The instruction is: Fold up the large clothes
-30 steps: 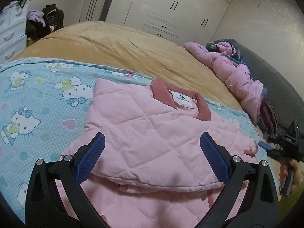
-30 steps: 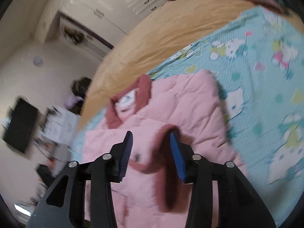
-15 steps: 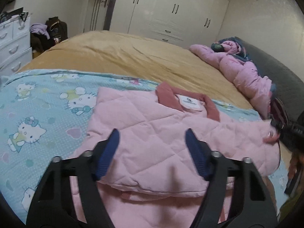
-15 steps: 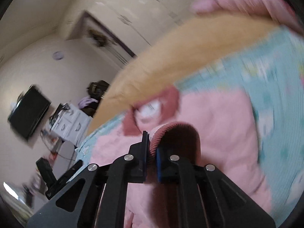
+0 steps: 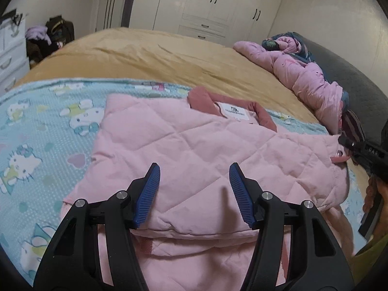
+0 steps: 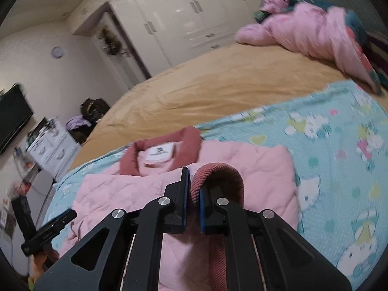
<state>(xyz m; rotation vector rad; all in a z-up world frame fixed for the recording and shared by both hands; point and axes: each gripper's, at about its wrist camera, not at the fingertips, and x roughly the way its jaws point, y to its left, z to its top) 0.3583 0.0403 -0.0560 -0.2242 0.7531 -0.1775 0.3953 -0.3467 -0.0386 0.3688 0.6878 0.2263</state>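
Meanwhile right gripper (image 6: 192, 191) pinches jacket (image 5: 194, 150) cuff (image 6: 218, 177), left gripper (image 5: 194, 194) spread; label (image 5: 234, 114) unreadable.

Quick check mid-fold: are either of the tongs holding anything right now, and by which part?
The right tongs are shut on the pink quilted jacket, pinching its ribbed dark-pink cuff. The left tongs are open above the jacket, holding nothing.

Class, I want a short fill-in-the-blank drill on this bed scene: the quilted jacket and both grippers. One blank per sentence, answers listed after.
1. The right gripper is shut on the jacket's ribbed dark-pink ____.
2. The left gripper hovers over the pale pink quilted jacket with its jaws ____.
3. The jacket lies on a light blue cartoon-cat blanket spread over a ____ bedcover.

Answers: cuff; open; tan
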